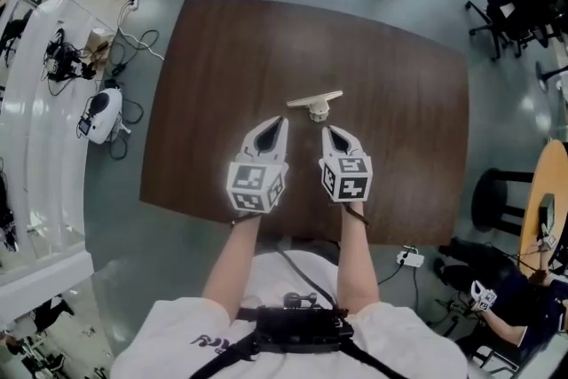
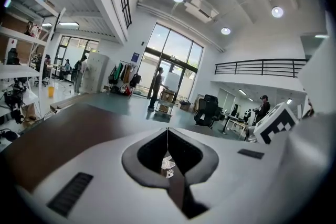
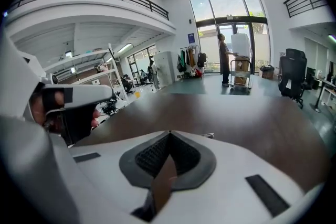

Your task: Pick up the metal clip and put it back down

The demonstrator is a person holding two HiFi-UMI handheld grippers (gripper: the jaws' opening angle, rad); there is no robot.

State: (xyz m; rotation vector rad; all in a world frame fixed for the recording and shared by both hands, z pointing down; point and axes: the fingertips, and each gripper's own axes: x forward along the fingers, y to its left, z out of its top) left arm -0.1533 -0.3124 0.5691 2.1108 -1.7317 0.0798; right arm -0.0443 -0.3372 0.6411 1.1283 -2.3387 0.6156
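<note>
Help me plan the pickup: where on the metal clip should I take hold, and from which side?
Probably the chunky body of the metal clip, coming from the person's side with the right gripper, which sits just short of it. Its thin flat bar lies crosswise on the far side. Open the shut jaws first.

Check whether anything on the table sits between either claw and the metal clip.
Nothing visible does. The metal clip lies alone on the table, just ahead of the left claw and the right claw. Only bare wood separates them. Both claws are shut and empty.
</note>
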